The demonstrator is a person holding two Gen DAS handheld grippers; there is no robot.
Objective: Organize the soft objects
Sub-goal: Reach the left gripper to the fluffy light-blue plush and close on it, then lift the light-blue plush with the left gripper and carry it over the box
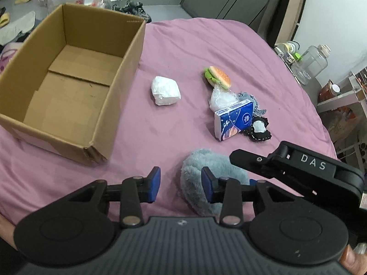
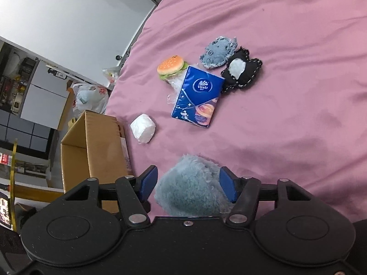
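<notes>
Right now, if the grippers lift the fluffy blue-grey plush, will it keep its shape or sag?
The fluffy blue-grey plush looks soft, with long pile, so it will probably squash between the blue pads and sag a little. It seems light for its bulk. On the wrinkled pink sheet it should not roll.

On the bed (image 1: 183, 45), the cardboard box (image 1: 68, 80) stands at the left in the left wrist view. Right of it, apart, lies the wrapped bundle (image 1: 165, 90). Further right is a cluster: the toy burger (image 1: 219, 76) at the back, the plastic bag (image 1: 221, 99) before it, the tissue pack (image 1: 234, 120) leaning on the bag, the denim pad (image 2: 218, 52) behind the pack, and the stitched pad (image 1: 260, 128) just right of the pack. Nearest, the fluffy plush (image 1: 197, 178) lies between the 2 tools: the left tool (image 1: 181, 184) at its left edge, the right tool (image 2: 188, 184) around it.
</notes>
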